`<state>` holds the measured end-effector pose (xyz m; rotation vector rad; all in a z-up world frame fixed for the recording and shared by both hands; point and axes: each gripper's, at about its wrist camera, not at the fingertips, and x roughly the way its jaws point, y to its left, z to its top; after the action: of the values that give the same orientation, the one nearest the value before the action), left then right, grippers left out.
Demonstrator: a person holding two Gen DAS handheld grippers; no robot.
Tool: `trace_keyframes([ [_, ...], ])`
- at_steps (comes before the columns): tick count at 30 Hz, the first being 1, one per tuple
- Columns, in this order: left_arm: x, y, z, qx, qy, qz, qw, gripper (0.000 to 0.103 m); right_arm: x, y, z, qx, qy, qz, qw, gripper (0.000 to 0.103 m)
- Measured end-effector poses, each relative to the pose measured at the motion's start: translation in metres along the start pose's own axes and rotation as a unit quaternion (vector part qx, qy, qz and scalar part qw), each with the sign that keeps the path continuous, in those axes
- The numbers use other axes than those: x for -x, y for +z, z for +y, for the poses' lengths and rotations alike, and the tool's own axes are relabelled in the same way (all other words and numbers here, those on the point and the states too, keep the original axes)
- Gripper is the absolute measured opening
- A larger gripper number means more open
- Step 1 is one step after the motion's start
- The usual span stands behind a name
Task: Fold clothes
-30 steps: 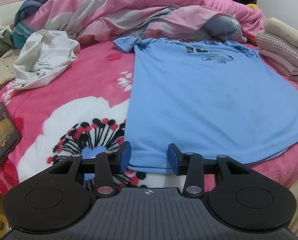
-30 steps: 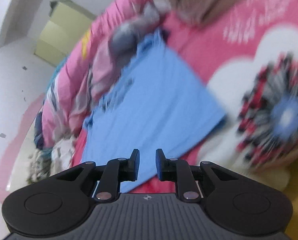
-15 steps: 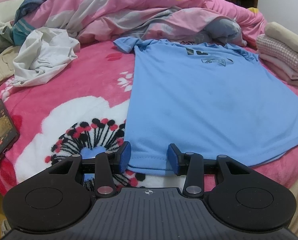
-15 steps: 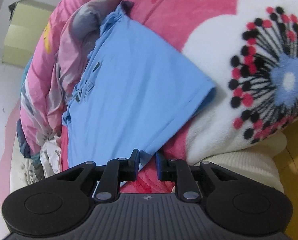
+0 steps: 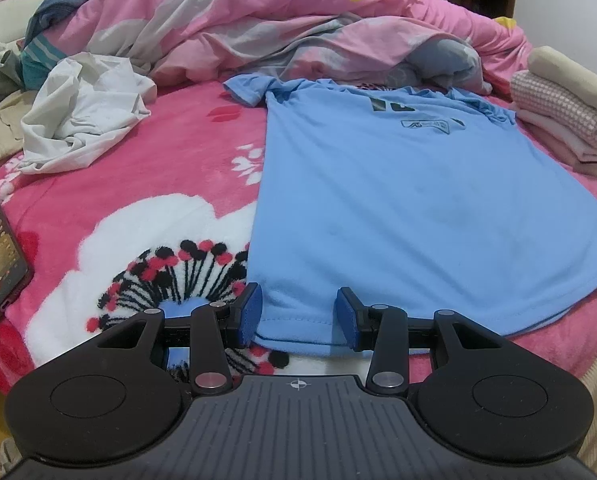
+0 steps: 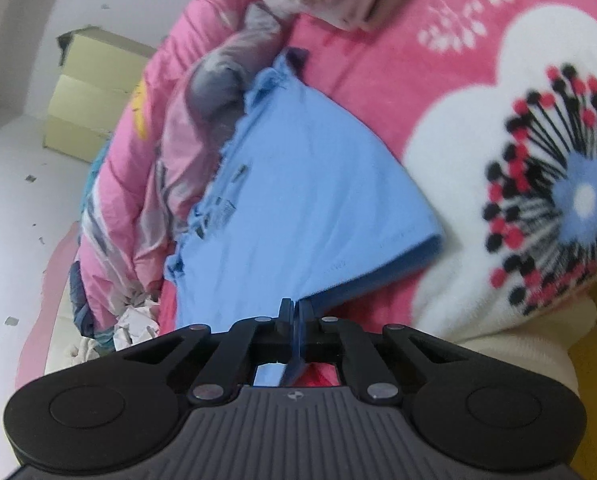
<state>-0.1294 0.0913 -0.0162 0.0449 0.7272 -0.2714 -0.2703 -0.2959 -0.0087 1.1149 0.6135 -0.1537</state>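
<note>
On the pink floral blanket (image 5: 98,184), the blue T-shirt (image 5: 398,208) hem is straddled by the gaping left gripper (image 5: 297,315); its hem edge is pinched in the right gripper (image 6: 295,309), whose jaws have just closed.

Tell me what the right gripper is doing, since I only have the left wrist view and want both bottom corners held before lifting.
Observer: The right gripper has just closed, shut on the hem of the blue T-shirt.
Operator: Which part of the hem?
Observer: The edge near one bottom corner; a strip of fabric runs back between its fingers.
Operator: Anything beside that corner?
Observer: Only the floral blanket, with its big flower to the right.
</note>
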Motion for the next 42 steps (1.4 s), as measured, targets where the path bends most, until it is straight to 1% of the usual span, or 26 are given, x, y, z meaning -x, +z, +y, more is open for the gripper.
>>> trace_keyframes([
  [6,-0.002,0.001,-0.001,-0.002,0.003,0.001,1.0,0.041,-0.01,0.013,0.001,0.005,0.011,-0.005,1.0,0.001],
  [10,-0.003,0.002,-0.002,-0.004,0.006,0.003,1.0,0.041,-0.027,0.025,0.001,0.016,0.006,-0.009,1.0,0.001],
  [11,-0.003,0.002,-0.003,-0.005,0.007,0.003,1.0,0.041,-0.033,0.028,0.001,0.021,0.001,-0.009,1.0,0.001],
  [13,-0.004,0.002,-0.004,-0.006,0.008,0.003,0.9999,0.041,-0.047,0.032,-0.001,0.037,-0.038,-0.007,0.999,0.003],
  [14,-0.004,0.002,-0.004,-0.007,0.009,0.004,0.9999,0.041,-0.05,0.033,-0.004,0.035,-0.051,-0.001,0.998,0.003],
  [15,-0.004,0.002,-0.004,-0.008,0.009,0.004,0.9999,0.041,-0.049,0.033,-0.007,0.028,-0.048,0.006,0.998,0.003],
  [17,-0.004,0.002,-0.004,-0.009,0.01,0.004,0.9999,0.041,-0.044,0.033,-0.013,0.016,-0.041,0.018,0.999,0.006],
  [19,-0.004,0.002,-0.005,-0.009,0.01,0.004,0.9999,0.041,-0.025,0.028,-0.013,0.026,-0.037,0.006,0.999,0.016],
  [21,-0.005,0.002,-0.005,-0.01,0.011,0.004,0.9999,0.041,-0.002,0.024,-0.014,0.033,-0.033,-0.013,0.999,0.021],
  [24,-0.005,0.002,-0.005,-0.01,0.011,0.003,0.9999,0.041,0.025,0.017,-0.02,0.029,-0.036,-0.03,0.998,0.021],
  [29,-0.004,0.002,-0.005,-0.01,0.011,0.002,0.9999,0.041,0.031,0.009,-0.041,-0.01,-0.049,-0.021,0.999,0.022],
  [35,-0.004,0.001,-0.004,-0.008,0.01,0.002,0.9999,0.041,0.011,0.006,-0.054,-0.059,-0.017,0.01,0.998,0.022],
  [39,-0.003,0.001,-0.005,-0.009,0.011,0.001,0.9999,0.041,0.005,0.005,-0.059,-0.087,0.003,0.023,0.996,0.022],
  [41,-0.003,0.001,-0.005,-0.009,0.01,0.001,0.9999,0.041,0.005,0.004,-0.06,-0.098,0.016,0.026,0.995,0.024],
  [42,-0.003,0.001,-0.004,-0.008,0.01,0.001,0.9999,0.041,0.004,0.004,-0.062,-0.106,0.021,0.029,0.994,0.027],
])
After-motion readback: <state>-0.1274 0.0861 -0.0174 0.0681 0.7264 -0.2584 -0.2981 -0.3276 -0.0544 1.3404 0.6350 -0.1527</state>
